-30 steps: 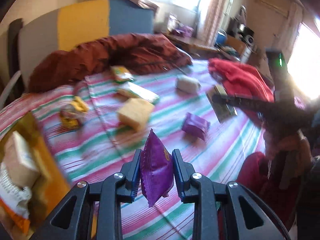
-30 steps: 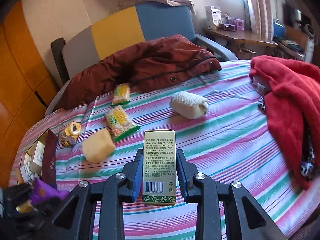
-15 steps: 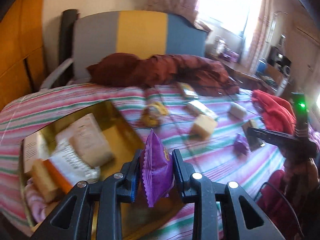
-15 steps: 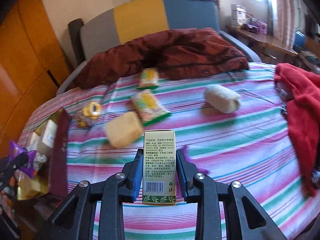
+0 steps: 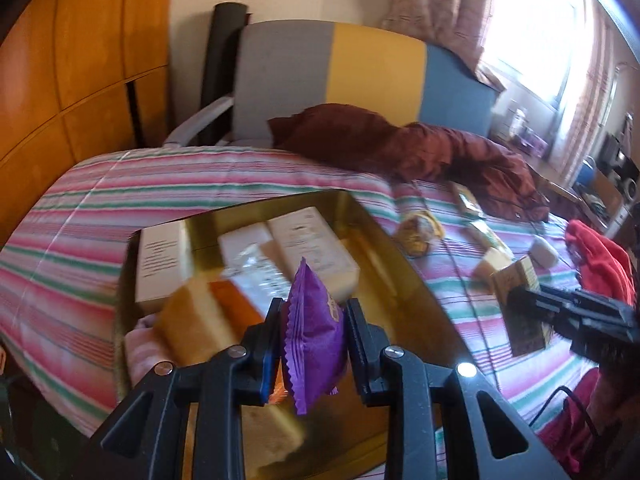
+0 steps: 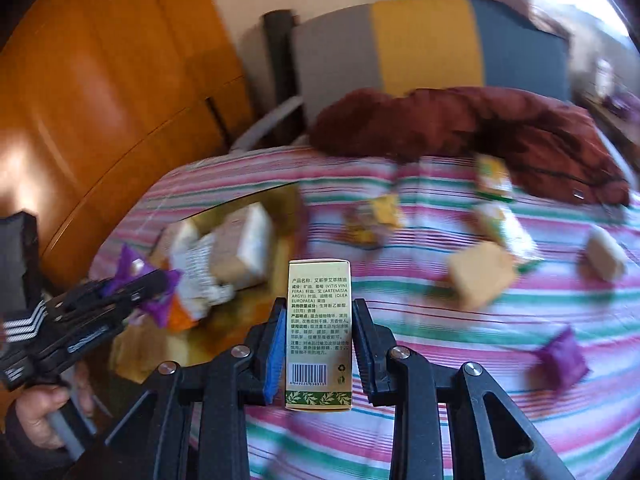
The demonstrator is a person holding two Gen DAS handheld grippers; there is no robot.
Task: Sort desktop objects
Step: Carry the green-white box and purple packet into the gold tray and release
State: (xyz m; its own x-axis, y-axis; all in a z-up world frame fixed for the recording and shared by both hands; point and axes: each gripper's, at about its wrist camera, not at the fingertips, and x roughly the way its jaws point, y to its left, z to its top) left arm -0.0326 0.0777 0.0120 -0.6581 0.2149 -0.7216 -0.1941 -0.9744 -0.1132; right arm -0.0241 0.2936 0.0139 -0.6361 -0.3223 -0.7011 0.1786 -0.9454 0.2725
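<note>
Two claws each grip something: the left claw [image 5: 313, 334] pinches a purple packet [image 5: 312, 340] above the gold tray [image 5: 404, 276]. The right claw [image 6: 318, 336] clamps a green-printed box [image 6: 319, 334] upright over the striped surface [image 6: 460, 412], just beside that tray.

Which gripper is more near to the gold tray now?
Left. The left gripper hangs over the gold tray with a purple packet; the right gripper, holding a box, is beside its edge.

A lived-in home room

A striped cloth [image 5: 240, 184] covers the table, a tricolour armchair [image 5: 360, 76] carries a maroon jacket [image 5: 420, 148], and curtains [image 5: 460, 4] hang beside wooden cabinets [image 5: 80, 60].
</note>
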